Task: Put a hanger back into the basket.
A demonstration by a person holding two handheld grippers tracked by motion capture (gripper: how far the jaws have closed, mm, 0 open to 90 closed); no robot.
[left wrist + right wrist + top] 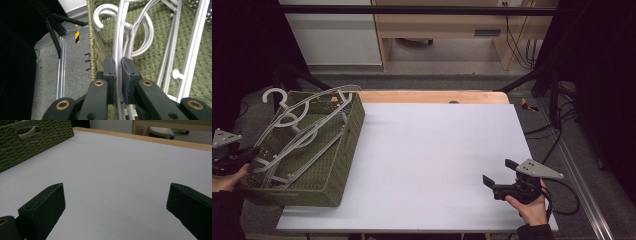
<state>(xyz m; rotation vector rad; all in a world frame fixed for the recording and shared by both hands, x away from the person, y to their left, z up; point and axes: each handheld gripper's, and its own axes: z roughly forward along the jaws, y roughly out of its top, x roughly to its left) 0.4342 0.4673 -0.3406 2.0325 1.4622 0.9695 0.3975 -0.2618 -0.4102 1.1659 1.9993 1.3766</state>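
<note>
From high up, a green woven basket (312, 150) sits at the left side of the white table (437, 160), and white plastic hangers (302, 132) lie piled inside it, with one hook (276, 96) poking up past the far left corner; the left gripper (242, 156) is at the basket's left wall, held in a hand at the edge of the picture, but from here its tips are too small and dark to read; the left gripper view shows them close up: the two black jaws are pressed together on a thin white hanger bar (118, 53) that runs up between the pads (110, 72), so that gripper is pinching a hanger; that view also shows the curled hooks (103, 15) lying on the basket's green woven floor (150, 53), and the grey floor below the table's side; the right gripper (501, 176) rests low over the near right part of the table, well apart from the basket; the right gripper view shows its jaws spread wide with bare white table (112, 170) between them, and the basket's side wall (35, 137) far off with a handle hole (27, 130) in it.
</note>
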